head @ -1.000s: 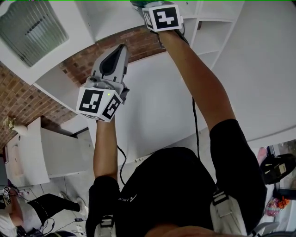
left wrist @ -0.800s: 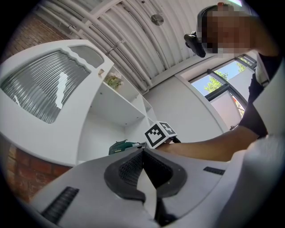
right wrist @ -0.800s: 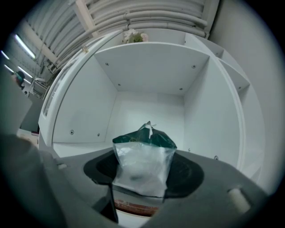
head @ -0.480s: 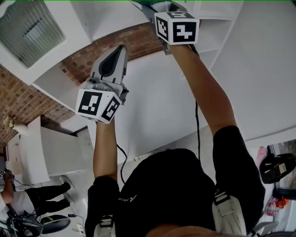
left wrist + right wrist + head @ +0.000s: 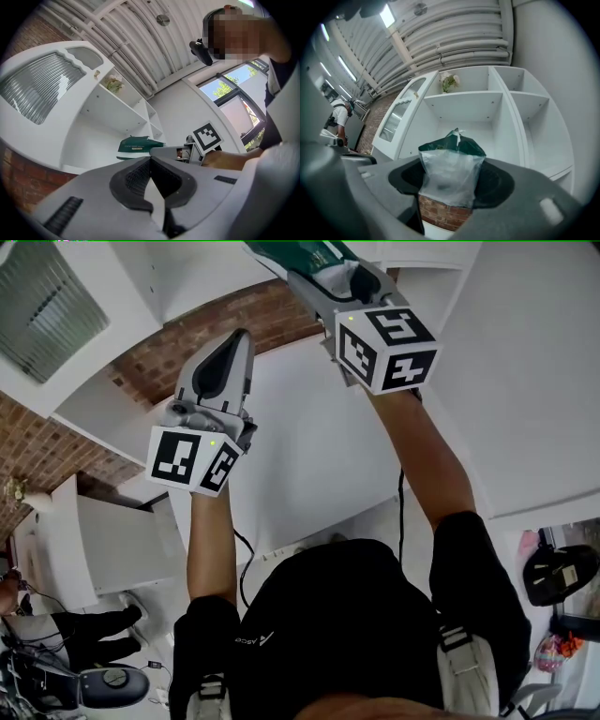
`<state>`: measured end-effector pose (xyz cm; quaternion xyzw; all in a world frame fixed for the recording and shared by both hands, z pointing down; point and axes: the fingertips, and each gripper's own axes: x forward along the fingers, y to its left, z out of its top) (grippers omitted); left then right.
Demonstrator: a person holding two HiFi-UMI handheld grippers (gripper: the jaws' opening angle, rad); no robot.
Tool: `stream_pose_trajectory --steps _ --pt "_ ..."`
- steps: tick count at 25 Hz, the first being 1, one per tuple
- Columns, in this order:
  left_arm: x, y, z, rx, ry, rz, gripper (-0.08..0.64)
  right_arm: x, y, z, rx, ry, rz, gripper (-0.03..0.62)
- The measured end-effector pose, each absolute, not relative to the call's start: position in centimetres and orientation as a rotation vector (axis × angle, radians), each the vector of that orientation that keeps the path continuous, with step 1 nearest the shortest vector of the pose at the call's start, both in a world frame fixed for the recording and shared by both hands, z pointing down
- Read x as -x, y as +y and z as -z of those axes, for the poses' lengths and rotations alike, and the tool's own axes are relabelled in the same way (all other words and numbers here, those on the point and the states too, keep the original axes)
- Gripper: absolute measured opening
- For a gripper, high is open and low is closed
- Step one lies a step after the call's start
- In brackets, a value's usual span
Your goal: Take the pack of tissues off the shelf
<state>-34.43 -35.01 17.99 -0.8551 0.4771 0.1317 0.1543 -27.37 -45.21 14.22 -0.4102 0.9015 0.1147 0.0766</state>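
The pack of tissues, clear plastic with a dark green end, sits squeezed between my right gripper's jaws, in front of the white shelf unit and clear of its boards. In the head view the right gripper is raised at the top with the green pack sticking out to the left. The left gripper view shows the same pack held out from the open shelf. My left gripper is raised lower left of it, shut and empty, with its jaw tips meeting.
A small plant stands in the top shelf compartment. A cabinet door with ribbed glass lies left of the shelves. A brick wall runs below the unit. Someone stands at the lower left.
My right gripper has drawn back and down to the right with the pack, bringing it out from the shelf. The left gripper has barely shifted.
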Motion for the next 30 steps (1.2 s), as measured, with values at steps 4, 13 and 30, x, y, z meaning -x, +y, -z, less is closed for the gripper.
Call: stream_pose_trajectory --steps 4,13,30 --pt "34.0 -35.1 -18.5 2.440 1.386 -0.382 -0.002 26.7 -43.5 -15.6 1.175 2.705 -0.386 0.289" --pt "32.3 -35.0 -19.7 2.421 1.414 -0.363 -0.002 24.7 -40.4 -19.3 1.088 2.697 -0.391 0.287" --pt "31.6 -36.0 -20.5 2.426 1.435 -0.334 -0.002 23.8 -40.3 -20.2 1.016 2.689 -0.376 0.276"
